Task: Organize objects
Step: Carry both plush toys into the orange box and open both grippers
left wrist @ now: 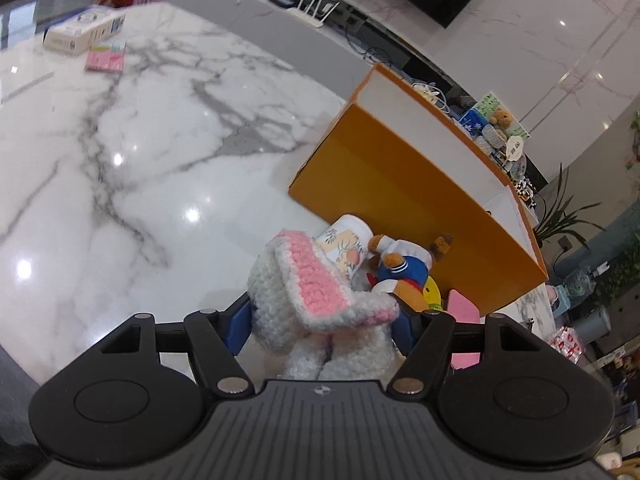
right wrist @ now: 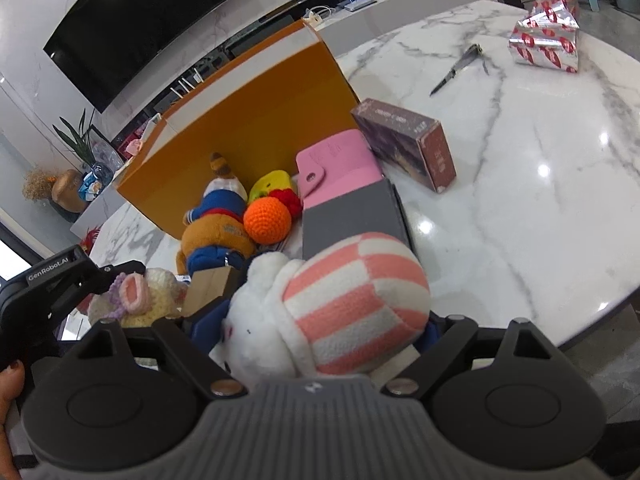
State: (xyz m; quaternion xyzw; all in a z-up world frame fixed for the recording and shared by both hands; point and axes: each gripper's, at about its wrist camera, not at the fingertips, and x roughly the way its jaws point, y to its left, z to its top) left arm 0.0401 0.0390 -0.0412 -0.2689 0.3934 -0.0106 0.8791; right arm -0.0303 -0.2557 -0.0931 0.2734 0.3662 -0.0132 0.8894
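My left gripper [left wrist: 320, 326] is shut on a white crocheted bunny with pink ears [left wrist: 308, 292], held above the marble table [left wrist: 120, 160]. My right gripper [right wrist: 316, 332] is shut on a white plush with a pink-and-white striped hat [right wrist: 352, 300]. Ahead of both stands an orange box [left wrist: 400, 184], which also shows in the right wrist view [right wrist: 248, 120]. In front of it lie a brown plush in blue clothes [right wrist: 216, 220], an orange crocheted ball [right wrist: 267, 219], a floral cup [left wrist: 346, 246] and a pink wallet [right wrist: 340, 164] on a grey box [right wrist: 352, 220].
A dark purple carton [right wrist: 408, 144], scissors [right wrist: 456, 70] and a silver-red wrapped parcel [right wrist: 548, 36] lie on the table to the right. A white-blue box [left wrist: 84, 30] and pink sticky notes [left wrist: 106, 56] lie far left. The left gripper [right wrist: 60, 280] appears in the right wrist view.
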